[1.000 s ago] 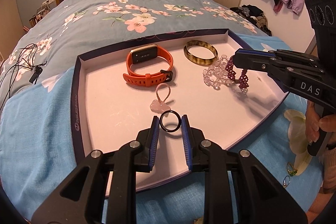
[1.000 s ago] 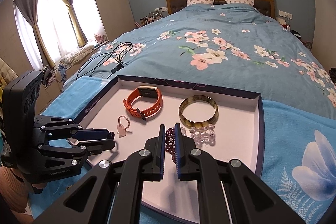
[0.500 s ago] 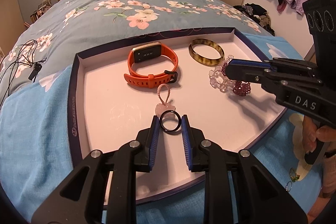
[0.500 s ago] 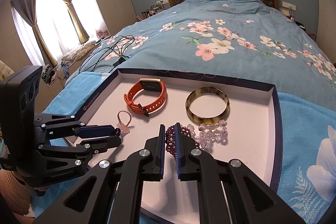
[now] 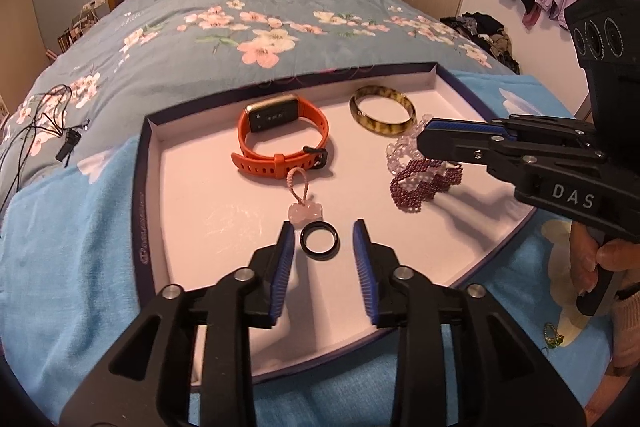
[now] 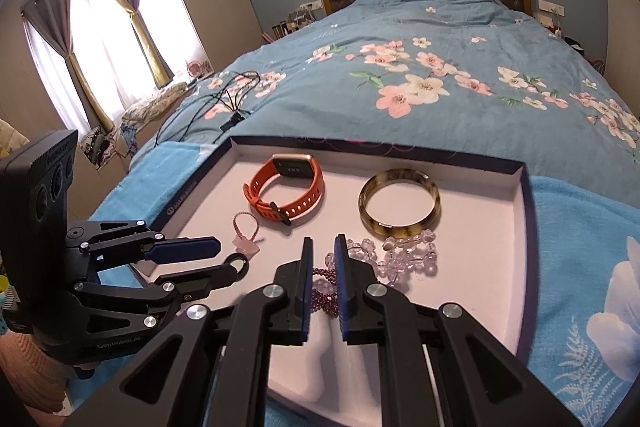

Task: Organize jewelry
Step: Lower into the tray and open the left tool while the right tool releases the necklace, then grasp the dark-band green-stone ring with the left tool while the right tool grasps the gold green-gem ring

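Black ring: lies flat on the tray floor at the near middle, between our left jaws and touching neither blue pad. Just beyond it sits the pink charm on its cord loop.
Left gripper: jaws spread, one either side of the ring, clear gaps both sides. We judge the ring is set down.
Maroon bead bracelet: right of the ring, partly overlapping the clear bead bracelet at its far side.
Right gripper: jaws close together with a narrow gap; the maroon strand shows in that gap from the right wrist view, but we cannot tell whether the pads actually pinch it.
Orange watch: far middle of the tray, strap buckled, lying on its side.
Tortoiseshell bangle: far right, flat, just beyond the clear beads.
Tray: shallow, dark rim, pale floor, resting on the blue blanket over the bed.
Step in hand: our reading is that the maroon bracelet is being parted from the clear one.
Doing it well: take one strand only, lift slowly, watch that the clear beads do not drag along; bring it to bare tray floor at the near right. Draw the left jaws straight back so no pad nudges the ring or the charm.
Risk: beaded loops snag and roll; a sideways pull may scatter both.
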